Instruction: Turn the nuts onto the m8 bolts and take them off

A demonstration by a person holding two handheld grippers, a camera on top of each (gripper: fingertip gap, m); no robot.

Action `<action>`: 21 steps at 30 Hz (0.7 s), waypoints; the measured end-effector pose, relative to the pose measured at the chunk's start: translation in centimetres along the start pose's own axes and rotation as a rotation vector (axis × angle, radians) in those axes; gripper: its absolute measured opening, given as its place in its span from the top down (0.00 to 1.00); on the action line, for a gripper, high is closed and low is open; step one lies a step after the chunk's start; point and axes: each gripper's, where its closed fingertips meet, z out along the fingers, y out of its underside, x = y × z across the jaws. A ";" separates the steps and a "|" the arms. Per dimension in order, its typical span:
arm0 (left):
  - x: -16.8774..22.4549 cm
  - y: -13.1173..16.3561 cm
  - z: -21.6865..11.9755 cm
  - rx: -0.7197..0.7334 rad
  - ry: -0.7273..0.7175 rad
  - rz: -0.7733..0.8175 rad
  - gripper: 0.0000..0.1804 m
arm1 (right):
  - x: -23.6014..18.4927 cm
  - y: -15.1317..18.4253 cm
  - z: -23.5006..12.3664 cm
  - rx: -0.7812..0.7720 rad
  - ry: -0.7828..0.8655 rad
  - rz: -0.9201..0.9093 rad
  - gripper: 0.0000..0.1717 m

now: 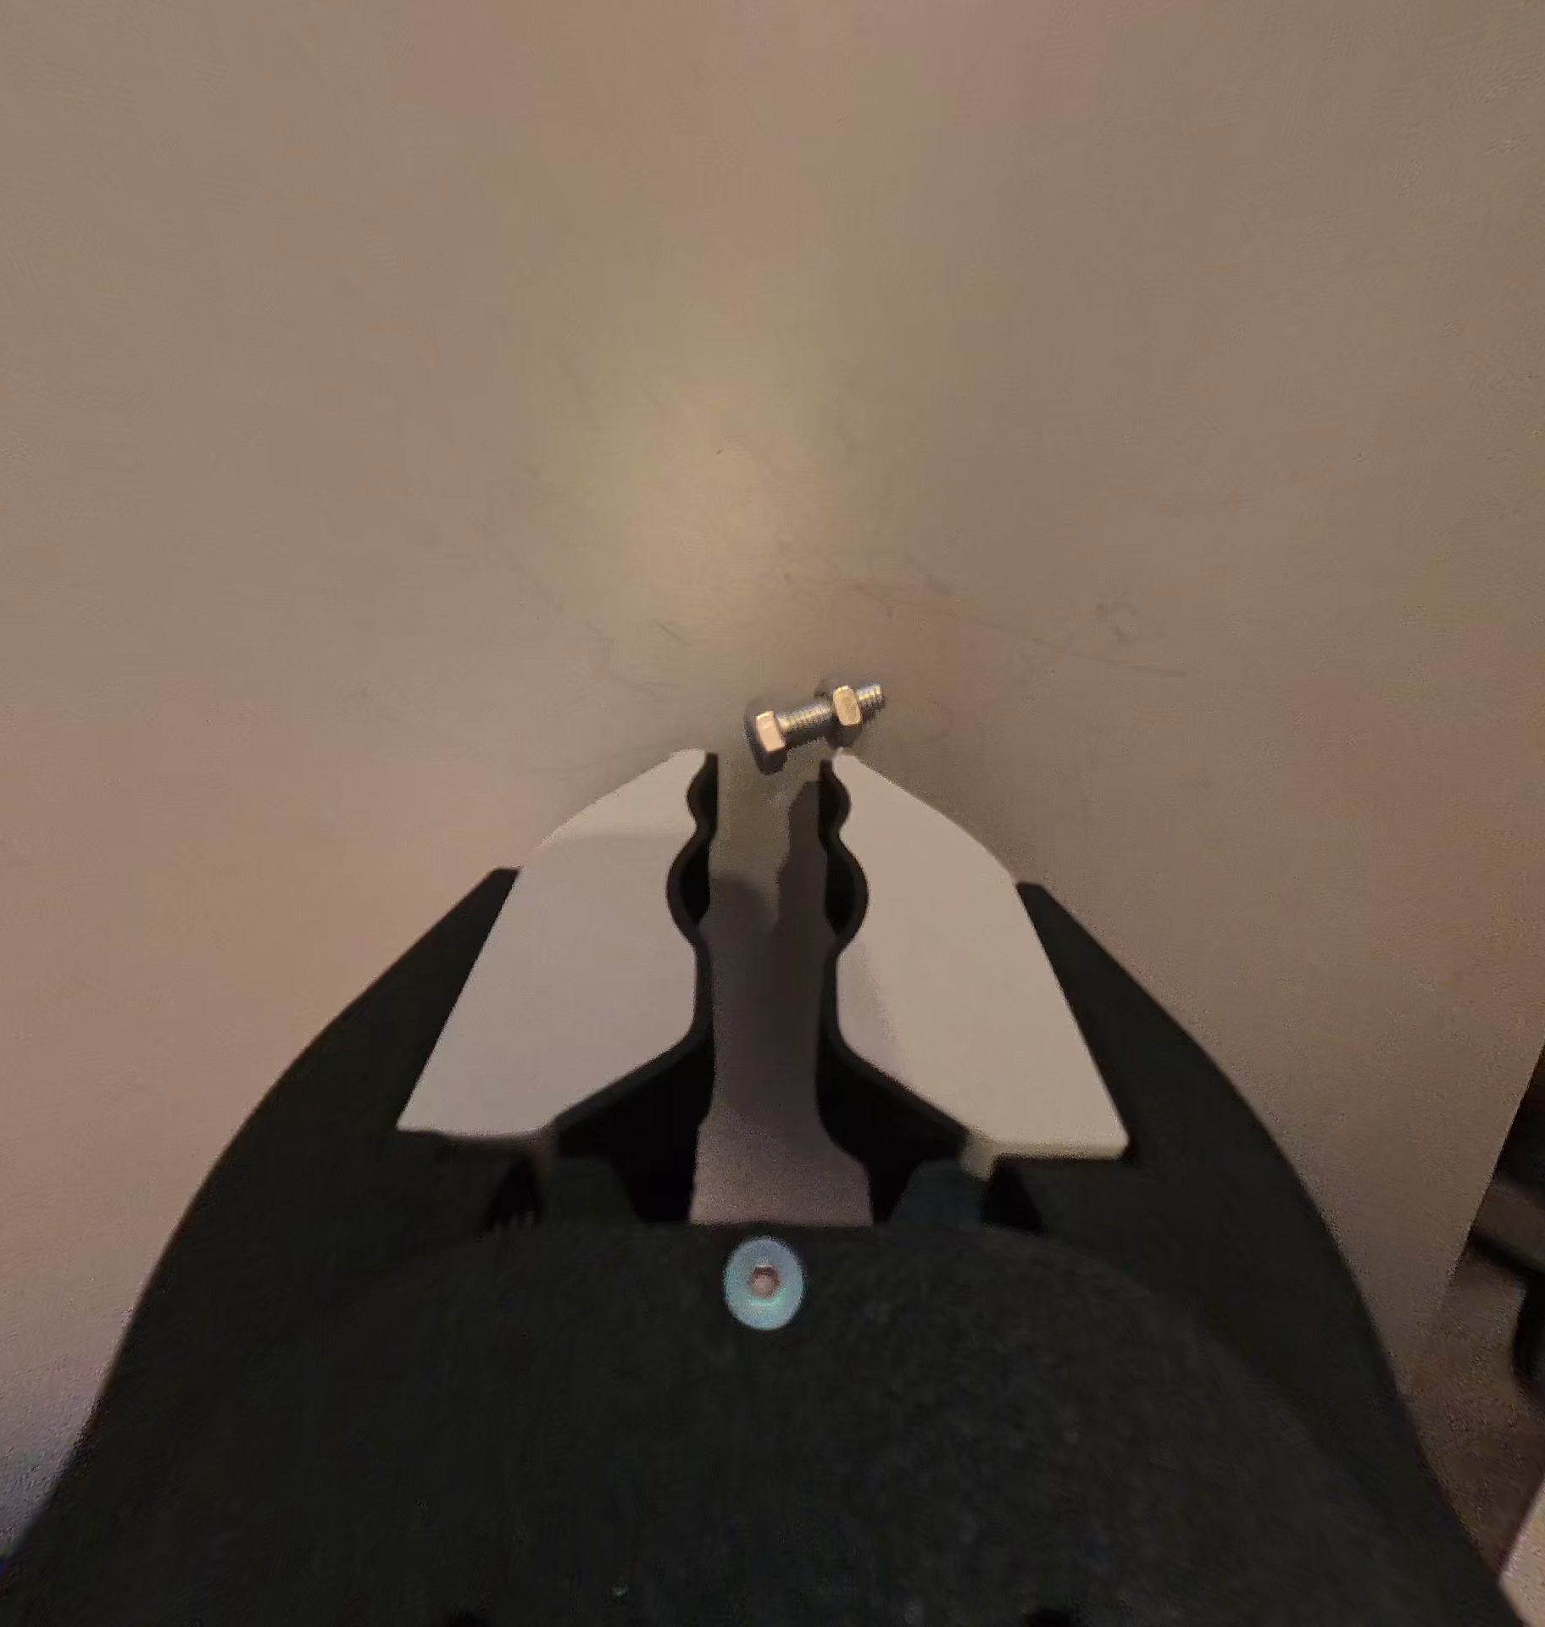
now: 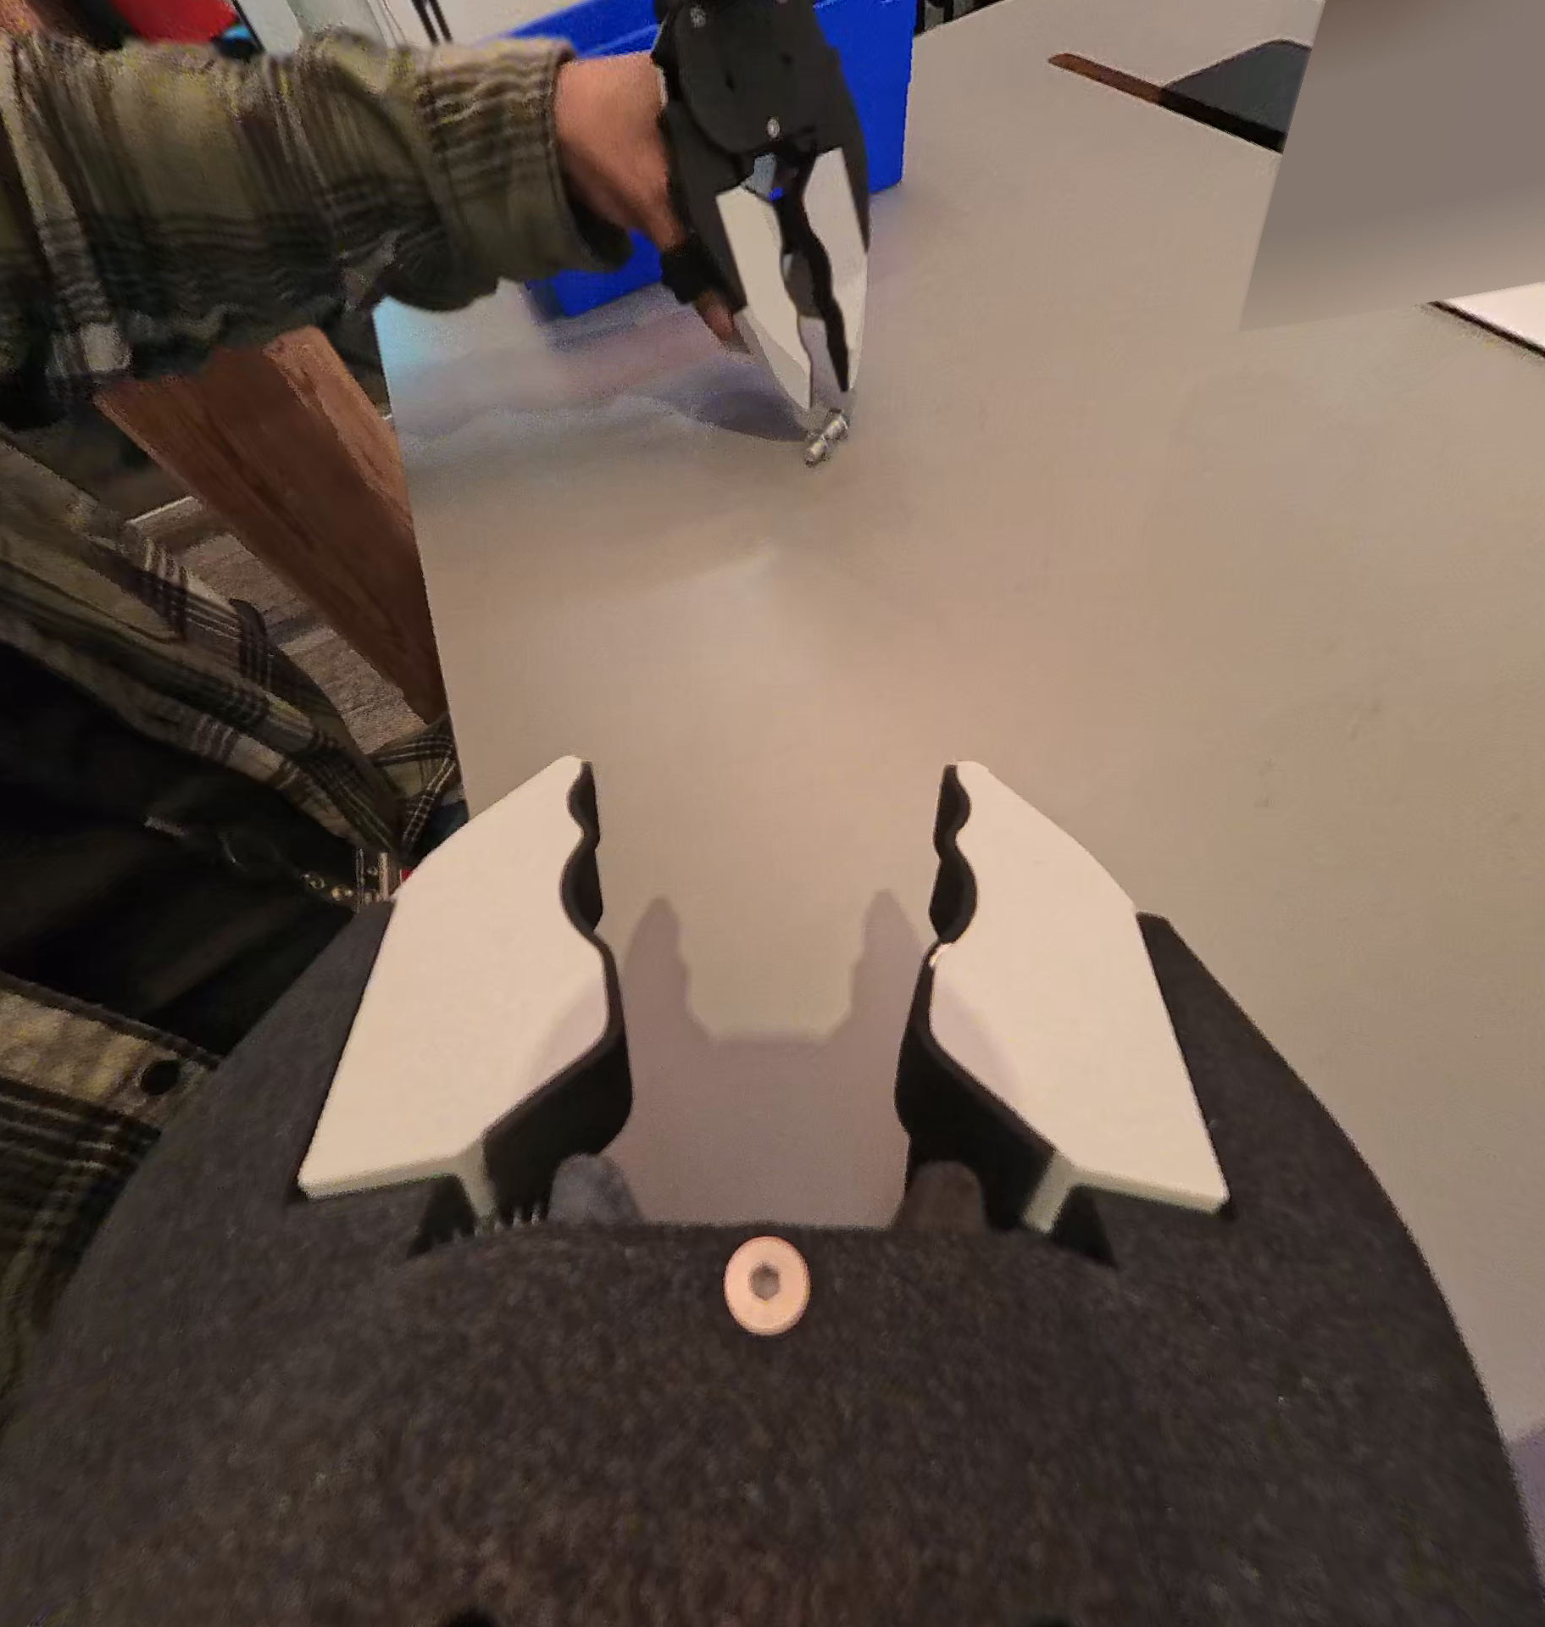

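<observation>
Bolt (image 1: 791,726), silver, hex head: lying on its side on the pale table (image 1: 751,308), just past the tips of the left gripper (image 1: 768,766), head nearer the middle, threaded end pointing right and far.

Nut (image 1: 845,711), silver, hex: threaded onto the bolt, seated near the thread's tip, several threads showing beyond it.

Left gripper: white fingers (image 1: 575,933) parted narrowly, nothing between them; bolt lying free beyond the tips, no pad pressing on it. Seen from the right wrist view as the far gripper (image 2: 826,387), pointing down at the bolt (image 2: 826,440), held by a hand (image 2: 619,150) in a plaid sleeve (image 2: 223,176).

Right gripper (image 2: 768,775): near edge of the table, well apart from the bolt, fingers (image 2: 487,968) spread wide, empty.

Blue bin (image 2: 865,88): far side of the table, behind the left gripper.

Progress, as judged: nut on for this bolt; assembly apparently set down; removal of the nut not yet done. Other bolts or nuts: none visible.

Brands, labels, writing: none legible on bolt, nut, grippers or bin.
</observation>
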 end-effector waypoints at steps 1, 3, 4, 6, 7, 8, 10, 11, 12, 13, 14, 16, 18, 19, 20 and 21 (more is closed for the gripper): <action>0.0 -0.1 -0.5 -0.011 0.025 0.079 0.87 | -0.1 0.0 -0.1 0.002 -0.004 -0.005 0.57; -0.5 -0.3 -1.5 -0.034 0.051 0.237 0.87 | -0.4 0.0 -0.3 -0.002 -0.014 -0.013 0.57; -0.5 -0.5 -1.8 -0.044 0.087 0.301 0.88 | -0.5 0.0 -0.4 -0.004 -0.013 -0.018 0.57; -0.4 -0.8 -2.3 -0.070 0.156 0.418 0.88 | -0.5 0.1 -0.7 -0.006 -0.012 -0.016 0.57; -0.5 -0.9 -2.3 -0.090 0.171 0.481 0.87 | -0.6 0.1 -0.9 -0.004 -0.010 -0.013 0.57; -0.5 -0.9 -2.1 -0.109 0.184 0.536 0.86 | -0.6 0.1 -1.1 -0.001 -0.005 -0.011 0.57; -0.3 -0.8 -1.5 -0.149 0.225 0.596 0.85 | -0.5 0.2 -1.4 0.001 0.005 -0.004 0.57; -0.1 -0.5 -1.1 -0.170 0.245 0.620 0.84 | -0.5 0.2 -1.6 0.002 0.010 -0.002 0.57; 0.0 -0.2 -0.7 -0.192 0.257 0.646 0.82 | -0.5 0.3 -1.7 -0.001 0.014 0.002 0.57; 0.0 0.2 -0.2 -0.213 0.264 0.665 0.82 | -0.5 0.4 -1.9 -0.004 0.020 0.003 0.57; 0.0 0.4 0.2 -0.224 0.268 0.677 0.82 | -0.4 0.4 -1.9 -0.006 0.023 0.004 0.57; 0.1 0.3 0.9 -0.213 0.268 0.684 0.84 | -0.4 0.5 -2.0 -0.010 0.025 0.009 0.57; 0.3 0.0 1.2 -0.182 0.276 0.678 0.86 | -0.4 0.5 -1.9 -0.014 0.023 0.011 0.57; 0.3 -0.1 1.4 -0.180 0.278 0.678 0.88 | -0.4 0.5 -1.8 -0.018 0.021 0.010 0.57; 0.3 0.1 1.6 -0.186 0.278 0.680 0.89 | -0.5 0.5 -1.7 -0.022 0.021 0.008 0.57; 0.4 0.1 1.8 -0.184 0.277 0.679 0.90 | -0.5 0.5 -1.6 -0.025 0.019 0.008 0.57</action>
